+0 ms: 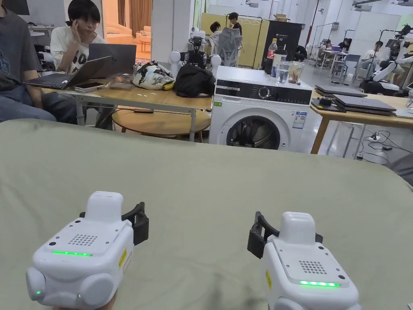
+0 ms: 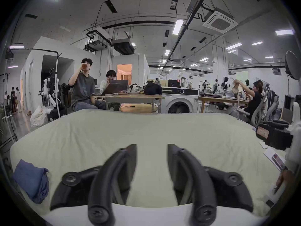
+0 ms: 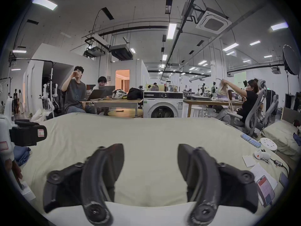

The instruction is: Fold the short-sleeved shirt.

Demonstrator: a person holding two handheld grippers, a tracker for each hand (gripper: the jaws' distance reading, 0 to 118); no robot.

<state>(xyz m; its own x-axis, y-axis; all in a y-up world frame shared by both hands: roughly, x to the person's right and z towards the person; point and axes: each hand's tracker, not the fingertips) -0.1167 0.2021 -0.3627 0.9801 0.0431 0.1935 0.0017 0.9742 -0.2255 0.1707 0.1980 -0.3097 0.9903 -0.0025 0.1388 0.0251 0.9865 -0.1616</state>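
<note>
A crumpled blue garment lies at the left edge of the pale green bed sheet; it also shows as the blue garment behind the other gripper. My left gripper hovers over bare sheet, open, with nothing between its jaws. My right gripper is open wider, also over bare sheet. In the head view, the left gripper and right gripper are side by side near the front of the bed, both pointing away from me. The blue garment lies to the left of both.
A phone, papers, a white round device and a pillow sit at the bed's right side. Beyond the far edge stand a washing machine and wooden tables with seated people.
</note>
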